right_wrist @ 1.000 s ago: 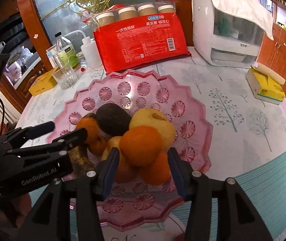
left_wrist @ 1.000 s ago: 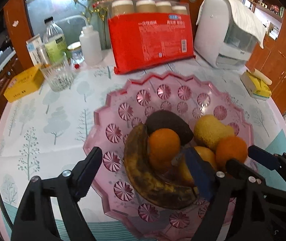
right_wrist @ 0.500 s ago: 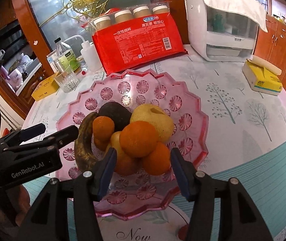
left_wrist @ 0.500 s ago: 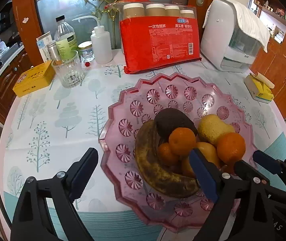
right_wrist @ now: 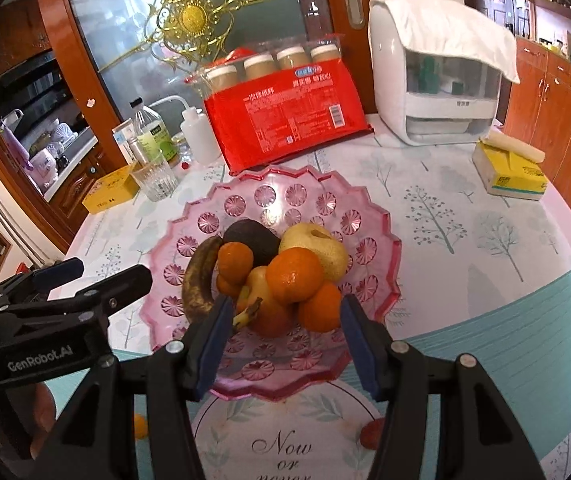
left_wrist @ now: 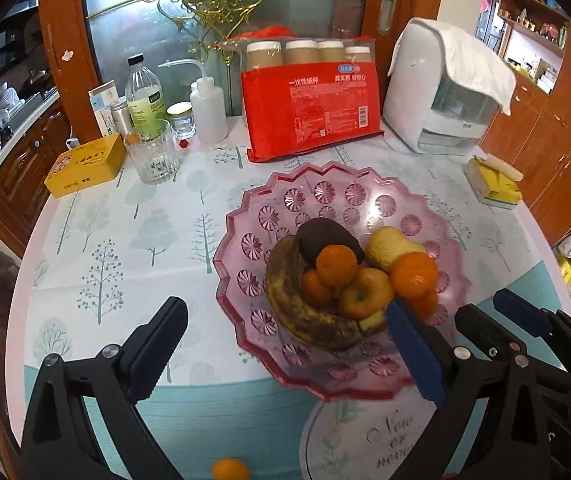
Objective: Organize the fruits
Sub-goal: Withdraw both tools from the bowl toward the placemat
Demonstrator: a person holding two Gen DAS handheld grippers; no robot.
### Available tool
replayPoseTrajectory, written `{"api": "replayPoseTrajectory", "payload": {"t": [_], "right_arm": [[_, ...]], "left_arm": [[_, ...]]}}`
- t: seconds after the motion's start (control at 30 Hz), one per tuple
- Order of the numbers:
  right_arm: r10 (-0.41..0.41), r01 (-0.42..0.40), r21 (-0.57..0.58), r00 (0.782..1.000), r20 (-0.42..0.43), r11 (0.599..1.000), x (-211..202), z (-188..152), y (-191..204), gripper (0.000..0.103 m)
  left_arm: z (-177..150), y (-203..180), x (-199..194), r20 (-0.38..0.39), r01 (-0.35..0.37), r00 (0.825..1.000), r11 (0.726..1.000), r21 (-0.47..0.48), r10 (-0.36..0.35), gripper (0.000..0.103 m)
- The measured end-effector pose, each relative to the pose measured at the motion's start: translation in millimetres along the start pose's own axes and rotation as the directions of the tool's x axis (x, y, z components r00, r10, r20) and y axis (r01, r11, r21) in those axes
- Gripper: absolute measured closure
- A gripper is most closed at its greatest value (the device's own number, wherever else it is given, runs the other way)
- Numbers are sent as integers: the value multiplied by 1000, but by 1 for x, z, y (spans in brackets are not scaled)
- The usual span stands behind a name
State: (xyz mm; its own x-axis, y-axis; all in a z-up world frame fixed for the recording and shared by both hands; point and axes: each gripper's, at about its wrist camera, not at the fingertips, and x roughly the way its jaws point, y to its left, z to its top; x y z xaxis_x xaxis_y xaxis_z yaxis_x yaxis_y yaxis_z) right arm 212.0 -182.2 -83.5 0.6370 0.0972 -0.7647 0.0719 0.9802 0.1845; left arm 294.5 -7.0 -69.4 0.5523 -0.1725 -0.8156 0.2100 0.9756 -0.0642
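Observation:
A pink glass fruit plate [left_wrist: 327, 196] [right_wrist: 381, 240] holds a brown banana [left_wrist: 297, 312] [right_wrist: 197, 280], a dark avocado [left_wrist: 325, 236] [right_wrist: 251, 236], a pear [left_wrist: 389, 242] [right_wrist: 317, 242], an apple [left_wrist: 365, 294] and several oranges [left_wrist: 413, 274] [right_wrist: 293, 274]. My left gripper [left_wrist: 285, 348] is open and empty, near the plate's front left rim. My right gripper [right_wrist: 283, 340] is open and empty at the plate's front edge. A small orange [left_wrist: 229, 470] [right_wrist: 139, 426] and a red fruit [right_wrist: 371, 432] lie on the table near me.
At the table's back stand a red pack of paper cups [left_wrist: 311, 110], a white appliance [left_wrist: 445, 92], a glass [left_wrist: 151, 156], bottles [left_wrist: 145, 98], a yellow tin [left_wrist: 85, 164] and a yellow tissue box [left_wrist: 493, 184].
Both grippers have pulled back and up from the plate. More of the table now shows, and the small orange by the front edge has come into view. The fruit pile is unchanged.

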Motion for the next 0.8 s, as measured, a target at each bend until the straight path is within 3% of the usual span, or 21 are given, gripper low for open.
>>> {"api": "replayPoseTrajectory", "payload": {"t": [0.8], "right_arm": [[-15,18,-36,996,83,999,-102,-21,10,47]], "left_arm": [[-45,1,-107,58,-32,998,995,-98,38,1]]}}
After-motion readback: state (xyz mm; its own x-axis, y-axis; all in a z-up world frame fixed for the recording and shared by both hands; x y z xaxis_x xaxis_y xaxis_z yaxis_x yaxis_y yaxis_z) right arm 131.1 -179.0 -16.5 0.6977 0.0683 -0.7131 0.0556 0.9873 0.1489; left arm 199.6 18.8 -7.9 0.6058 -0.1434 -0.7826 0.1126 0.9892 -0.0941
